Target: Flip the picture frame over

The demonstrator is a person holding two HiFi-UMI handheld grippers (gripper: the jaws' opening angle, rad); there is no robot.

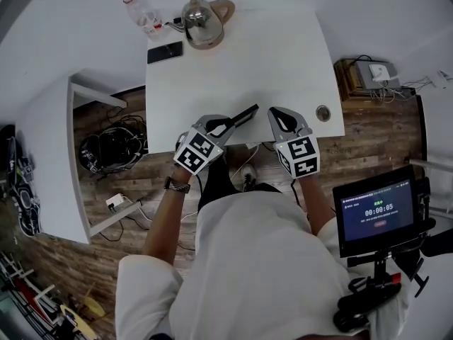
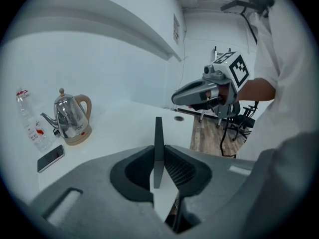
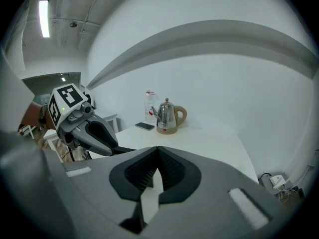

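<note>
Left jaws: the left gripper (image 2: 158, 159) is clamped on the edge of the picture frame (image 2: 158, 133), partly closed with both pads against the thin dark slab.
Right jaws: the right gripper (image 3: 156, 169) has its jaws brought together with nothing between them. It hangs just beside the left one and does not touch the frame.
Frame position: the frame is off the white worktop (image 1: 241, 55), above its near edge. It looks edge-on in the left gripper view and shows as a slanted dark bar in the head view.
Done: the frame is picked up and, by its edge-on pose, looks about halfway through the turn.
Left to do: rotate it the rest of the way, lay it on its other face and release it.
Unclear: which face points where.
Bystanders: the kettle (image 1: 204, 21) and phone (image 1: 164, 52) sit well apart at the far edge.
</note>
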